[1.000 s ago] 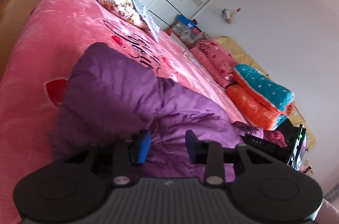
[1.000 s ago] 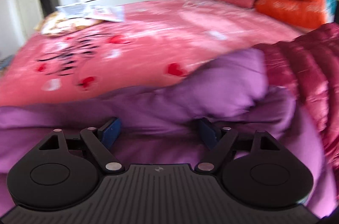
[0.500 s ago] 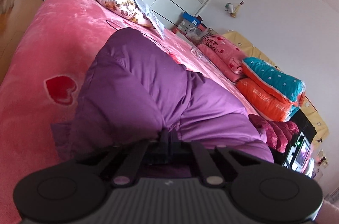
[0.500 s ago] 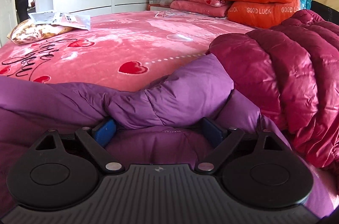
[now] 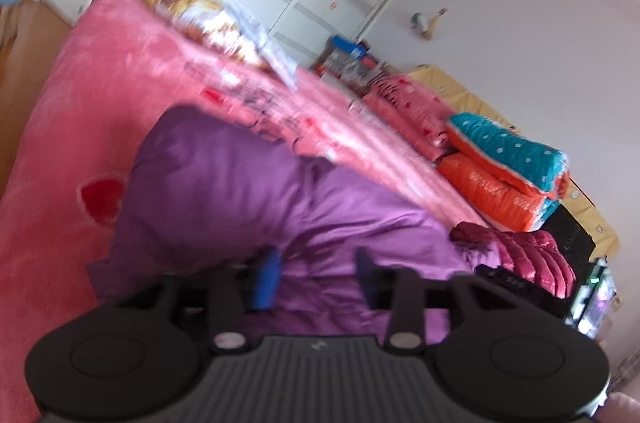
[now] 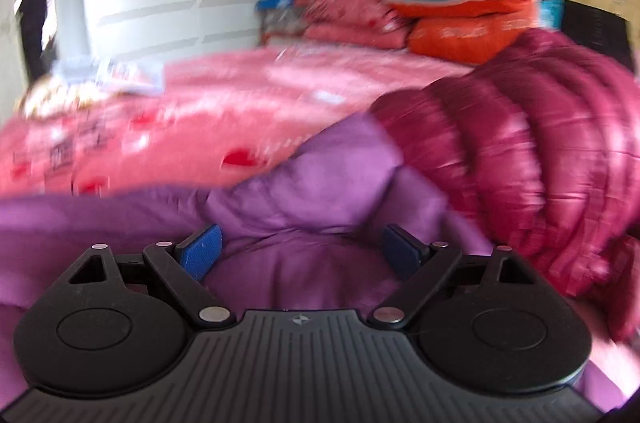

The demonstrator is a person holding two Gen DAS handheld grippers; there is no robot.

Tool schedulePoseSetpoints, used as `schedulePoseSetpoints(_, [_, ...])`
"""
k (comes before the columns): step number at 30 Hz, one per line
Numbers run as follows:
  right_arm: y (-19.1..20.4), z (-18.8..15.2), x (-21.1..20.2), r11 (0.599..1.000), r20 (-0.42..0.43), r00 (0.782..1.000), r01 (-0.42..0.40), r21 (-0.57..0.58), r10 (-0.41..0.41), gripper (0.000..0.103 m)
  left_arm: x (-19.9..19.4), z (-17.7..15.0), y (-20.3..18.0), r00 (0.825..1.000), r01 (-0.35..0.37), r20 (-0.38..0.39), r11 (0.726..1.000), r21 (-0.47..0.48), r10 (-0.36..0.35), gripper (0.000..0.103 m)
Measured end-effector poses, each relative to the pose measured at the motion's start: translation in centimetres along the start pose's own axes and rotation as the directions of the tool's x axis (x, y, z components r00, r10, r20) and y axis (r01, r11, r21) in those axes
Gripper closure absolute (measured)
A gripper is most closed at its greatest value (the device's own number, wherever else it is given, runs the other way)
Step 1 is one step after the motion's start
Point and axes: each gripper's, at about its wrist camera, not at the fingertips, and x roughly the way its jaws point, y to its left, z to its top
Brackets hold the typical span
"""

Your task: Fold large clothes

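Both fingers [image 6: 200, 251] straddle purple jacket [image 6: 312, 183].

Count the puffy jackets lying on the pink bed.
2. The purple padded jacket lies nearest, spread across the front; the dark red quilted jacket is bunched against its right side. Others may be hidden.
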Motion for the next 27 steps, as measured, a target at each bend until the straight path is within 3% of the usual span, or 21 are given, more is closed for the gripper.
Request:
schedulePoseSetpoints(3, [-0.1,0.1,-3.2,0.993,0.036,0.995,-0.092,0.071,0.090,0.000,-0.7,-0.1,-2.1,0.999,-0.019,0.036,0.993,0.117,0.015,0.030])
schedulePoseSetpoints(10, [5.3,-2.3,-5.9,0.969,-0.036,0.968,-0.247,0.015,0.247,0.000,-0.7,-1.2,-5.0,0.998,-0.047,0.050,0.959,0.280,0.035,0.022])
schedulePoseSetpoints(14, [8.2,-4.4,-5.1,0.975,-0.070,0.978,-0.200,-0.094,0.194,0.000,0.2,-2.0,-5.0,0.995,-0.096,0.020,0.944,0.315,0.094,0.021])
schedulePoseSetpoints(19, [8.9,-5.7,-2.9,0.976,-0.122,0.977,-0.186,-0.111,0.172,0.000,0.9,-2.7,-4.9,0.994,-0.112,0.019,0.936,0.334,0.112,0.018])
schedulePoseSetpoints(27, [9.9,-8.0,-2.1,0.974,-0.081,0.987,-0.151,-0.167,0.139,0.000,1.6,-3.8,-5.3,0.991,-0.128,0.020,0.911,0.392,0.131,0.015])
